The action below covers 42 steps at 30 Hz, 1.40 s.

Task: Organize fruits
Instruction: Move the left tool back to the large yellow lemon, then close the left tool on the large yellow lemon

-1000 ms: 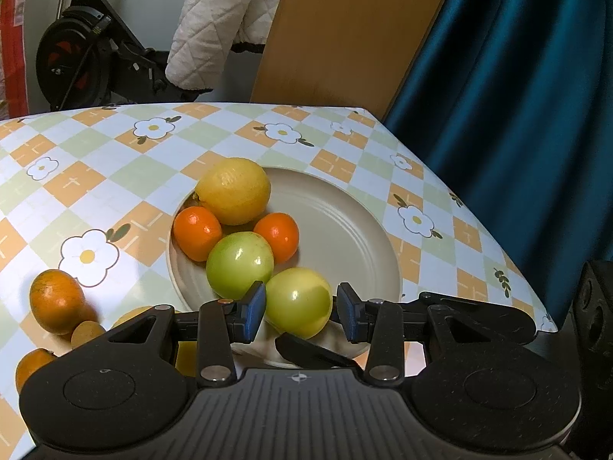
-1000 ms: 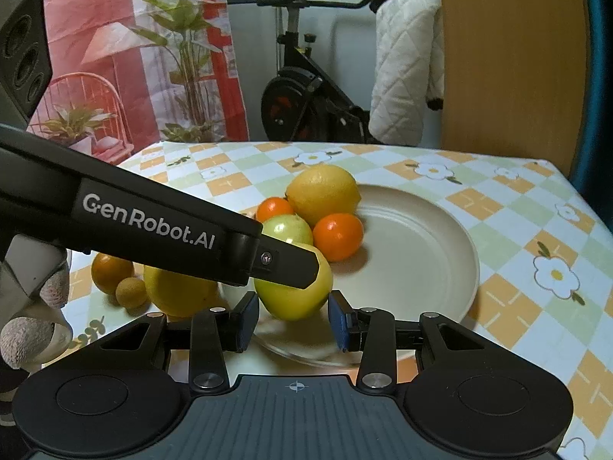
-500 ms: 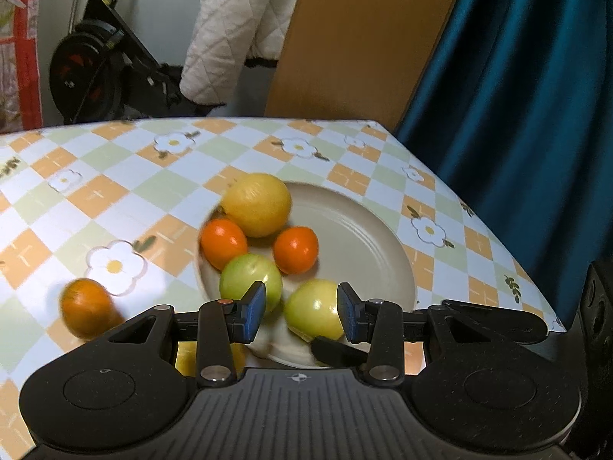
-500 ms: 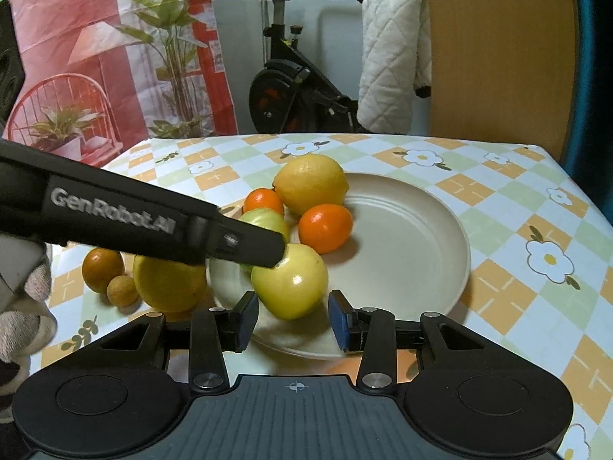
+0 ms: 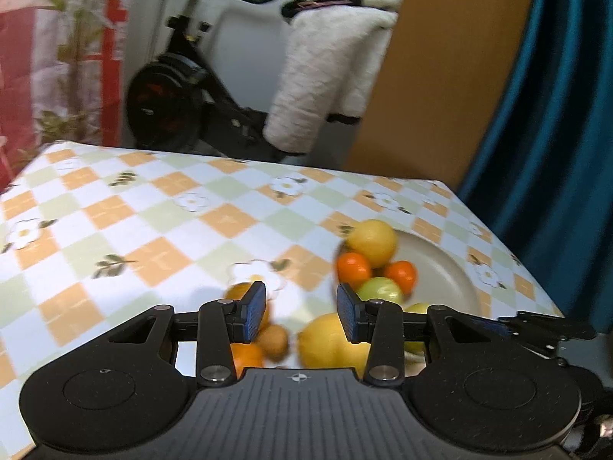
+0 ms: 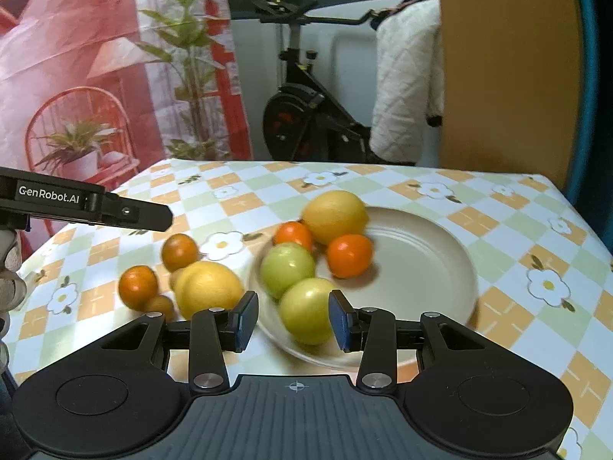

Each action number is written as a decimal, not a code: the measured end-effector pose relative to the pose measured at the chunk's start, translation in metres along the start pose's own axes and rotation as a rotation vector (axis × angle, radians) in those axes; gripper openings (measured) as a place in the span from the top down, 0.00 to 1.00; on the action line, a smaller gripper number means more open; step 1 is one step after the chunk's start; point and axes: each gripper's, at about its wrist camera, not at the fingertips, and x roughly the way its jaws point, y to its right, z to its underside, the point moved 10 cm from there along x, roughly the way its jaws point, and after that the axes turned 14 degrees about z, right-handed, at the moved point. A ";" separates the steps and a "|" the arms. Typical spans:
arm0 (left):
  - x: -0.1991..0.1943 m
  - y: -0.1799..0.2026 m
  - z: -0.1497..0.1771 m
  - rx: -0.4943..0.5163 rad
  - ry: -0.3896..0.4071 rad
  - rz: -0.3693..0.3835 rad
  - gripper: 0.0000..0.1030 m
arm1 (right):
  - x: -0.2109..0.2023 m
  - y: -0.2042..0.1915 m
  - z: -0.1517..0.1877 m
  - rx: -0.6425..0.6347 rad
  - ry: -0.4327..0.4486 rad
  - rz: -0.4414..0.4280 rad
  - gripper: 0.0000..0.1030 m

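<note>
A cream plate [image 6: 421,268] holds a lemon [image 6: 333,216], two oranges [image 6: 349,255] and two green fruits [image 6: 287,268]. The nearer green fruit [image 6: 308,310] rests on the plate's front edge, seen between the pads of my open right gripper [image 6: 293,320], with a gap at the left pad. Left of the plate, a second lemon [image 6: 207,289], two dark oranges [image 6: 179,251] and small brown fruits [image 6: 161,306] lie on the cloth. My left gripper [image 5: 300,314] hangs open and empty above this loose group.
The checked flower tablecloth [image 5: 153,230] stretches bare to the left and back. Behind the table stand an exercise bike [image 6: 306,115] with a white quilted cloth, a wooden panel [image 6: 505,69] and a teal curtain [image 5: 555,115].
My left gripper has drawn back from the plate and swung left, off the near green fruit and over the loose fruits. The right gripper has risen slightly.
</note>
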 end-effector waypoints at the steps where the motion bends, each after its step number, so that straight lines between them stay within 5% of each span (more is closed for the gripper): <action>1: -0.004 -0.004 0.000 -0.009 0.008 -0.006 0.58 | 0.000 -0.004 0.000 -0.009 -0.001 -0.004 0.63; 9: -0.014 -0.013 0.003 -0.036 0.037 -0.011 0.58 | -0.002 -0.030 0.002 -0.066 -0.013 -0.026 0.63; 42: 0.031 0.000 0.030 -0.003 -0.083 0.128 0.56 | 0.025 -0.082 0.006 -0.301 0.004 -0.060 0.53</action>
